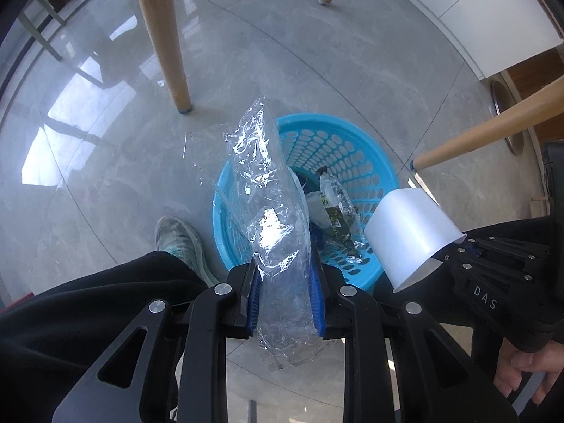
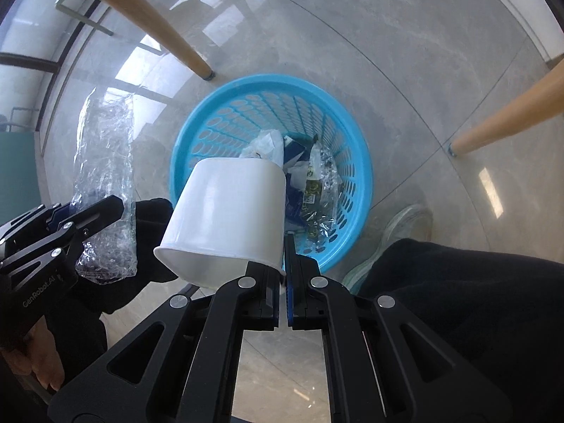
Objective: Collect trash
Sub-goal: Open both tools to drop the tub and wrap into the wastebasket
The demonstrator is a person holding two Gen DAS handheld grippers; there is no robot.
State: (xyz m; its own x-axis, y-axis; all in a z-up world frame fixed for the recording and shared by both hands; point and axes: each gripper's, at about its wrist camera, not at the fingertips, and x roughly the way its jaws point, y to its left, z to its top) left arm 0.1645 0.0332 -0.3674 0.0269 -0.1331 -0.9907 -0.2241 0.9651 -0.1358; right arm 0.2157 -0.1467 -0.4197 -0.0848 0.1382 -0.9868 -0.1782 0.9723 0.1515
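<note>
Left wrist view looks straight down at a grey tiled floor (image 1: 335, 56), and honestly a fair bit is blocked. The blue perforated basket (image 1: 356, 155) sits on the floor between wooden chair legs (image 1: 165, 35), but its near-left side is covered by the crumpled clear plastic wrapper (image 1: 268, 190) that the left gripper (image 1: 284, 299) has pinched between its blue pads, jaws only partly apart around it. The wrapper's lower end hangs out past the fingers.

Down in the basket there's already a pile of trash (image 2: 310, 183): a clear printed wrapper, something dark blue, a whitish bag. Can't really tell the pieces apart, it's all jumbled.

From the right wrist view, the white paper cup (image 2: 229, 211) covers the basket's near-left rim. The right gripper (image 2: 283, 282) is clamped nearly closed on the cup's wall near the lip, the cup tilted with its mouth toward the camera side. Both items hang above the basket.

A person's black trouser leg (image 1: 88, 303) and pale sneaker (image 1: 179, 236) stand just beside the basket.
</note>
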